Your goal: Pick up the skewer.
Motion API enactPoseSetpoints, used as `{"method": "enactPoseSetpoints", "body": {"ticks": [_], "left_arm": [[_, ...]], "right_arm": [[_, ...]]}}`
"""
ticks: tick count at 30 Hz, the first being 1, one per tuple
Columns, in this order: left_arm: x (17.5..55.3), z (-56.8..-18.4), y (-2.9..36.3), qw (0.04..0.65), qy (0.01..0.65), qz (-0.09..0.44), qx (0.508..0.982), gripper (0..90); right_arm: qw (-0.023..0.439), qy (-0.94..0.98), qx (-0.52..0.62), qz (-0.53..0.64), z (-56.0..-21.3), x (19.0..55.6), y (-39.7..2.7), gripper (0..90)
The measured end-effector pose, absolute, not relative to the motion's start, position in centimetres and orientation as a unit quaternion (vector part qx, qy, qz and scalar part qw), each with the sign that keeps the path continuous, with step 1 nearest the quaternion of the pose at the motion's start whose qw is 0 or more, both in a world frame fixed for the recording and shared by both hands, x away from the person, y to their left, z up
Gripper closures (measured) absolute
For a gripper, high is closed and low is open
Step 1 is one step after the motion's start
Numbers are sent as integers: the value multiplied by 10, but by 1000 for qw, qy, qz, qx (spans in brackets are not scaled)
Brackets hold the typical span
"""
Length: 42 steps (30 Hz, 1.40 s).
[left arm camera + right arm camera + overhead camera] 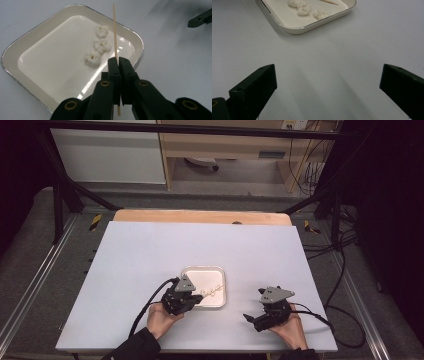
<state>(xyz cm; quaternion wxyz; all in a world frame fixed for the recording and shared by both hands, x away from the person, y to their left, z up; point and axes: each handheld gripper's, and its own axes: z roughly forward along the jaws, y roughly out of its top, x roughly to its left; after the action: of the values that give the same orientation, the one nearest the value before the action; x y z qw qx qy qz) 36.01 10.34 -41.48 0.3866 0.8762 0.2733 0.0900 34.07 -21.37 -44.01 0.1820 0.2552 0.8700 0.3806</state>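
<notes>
Wooden and thin, a skewer (115, 32) is clamped between the jaws of the left tool (119, 62), its point reaching over the far rim of a cream tray (15, 53). Just left of the stick, three small white food pieces (97, 46) lie in a row on the tray floor, seemingly lined up for threading. At the right, near the worktop's (140, 250) front edge, the right tool (327, 75) hangs with jaws wide apart and nothing between them, likely free to steady a piece.
</notes>
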Motion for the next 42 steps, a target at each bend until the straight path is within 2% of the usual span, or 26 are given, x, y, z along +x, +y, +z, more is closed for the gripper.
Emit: {"method": "enactPoseSetpoints", "body": {"ticks": [20,42], "left_arm": [[360,-405,79,348,212,88,909,884],[355,-399,38,320,149,76,933,884]], "right_arm": [[232,905,180,308,-429,341,-186,56],[275,914,92,283,-427,333,-171,275]]}}
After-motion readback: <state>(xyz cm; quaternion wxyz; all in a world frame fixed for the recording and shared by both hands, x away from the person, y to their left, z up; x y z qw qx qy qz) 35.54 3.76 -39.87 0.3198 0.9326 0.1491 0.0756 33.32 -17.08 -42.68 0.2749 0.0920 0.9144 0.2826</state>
